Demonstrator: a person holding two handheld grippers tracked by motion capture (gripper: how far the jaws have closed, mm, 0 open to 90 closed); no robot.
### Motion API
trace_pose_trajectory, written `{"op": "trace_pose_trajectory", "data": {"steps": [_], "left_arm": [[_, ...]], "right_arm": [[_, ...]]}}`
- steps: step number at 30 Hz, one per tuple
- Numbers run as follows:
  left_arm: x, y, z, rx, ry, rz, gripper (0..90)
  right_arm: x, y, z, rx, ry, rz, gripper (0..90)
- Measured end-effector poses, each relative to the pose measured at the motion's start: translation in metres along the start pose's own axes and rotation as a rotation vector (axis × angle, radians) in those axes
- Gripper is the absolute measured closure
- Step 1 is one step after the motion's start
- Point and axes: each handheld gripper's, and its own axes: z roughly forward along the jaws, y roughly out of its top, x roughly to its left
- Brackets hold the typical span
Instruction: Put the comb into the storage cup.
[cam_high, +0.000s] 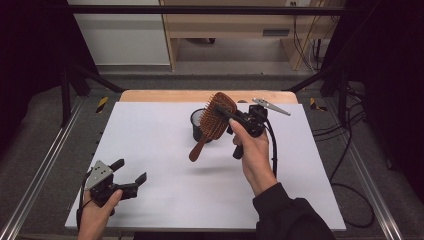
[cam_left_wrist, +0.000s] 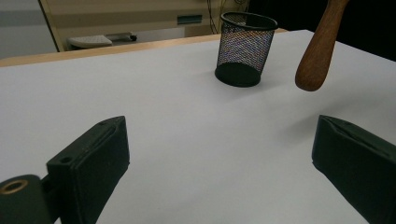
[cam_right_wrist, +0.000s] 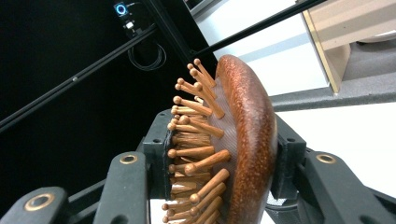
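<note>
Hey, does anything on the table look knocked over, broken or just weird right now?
Nothing stands out. The mesh cup stands upright and undamaged; the wooden hairbrush hangs tilted, handle down, clamped at its head in the right claw.

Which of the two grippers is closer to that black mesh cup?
Right. The right gripper holds the hairbrush up just beside the mesh cup. The left gripper sits open near the table's front left corner, well away from the cup.
</note>
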Motion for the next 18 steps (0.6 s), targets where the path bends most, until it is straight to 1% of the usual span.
{"op": "trace_pose_trajectory", "data": {"steps": [4,9,18], "left_arm": [[0.001,0.000,0.000,0.000,0.007,0.002,4.3],[0.000,0.000,0.000,0.000,0.002,-0.001,4.3],[0.001,0.000,0.000,-0.006,0.007,0.002,4.3]], "right_arm": [[0.004,0.007,-0.001,-0.008,0.005,-0.005,52.2],[0.009,0.019,0.002,-0.024,0.005,-0.012,52.1],[0.015,0.041,0.015,-0.046,0.002,-0.018,52.0]]}}
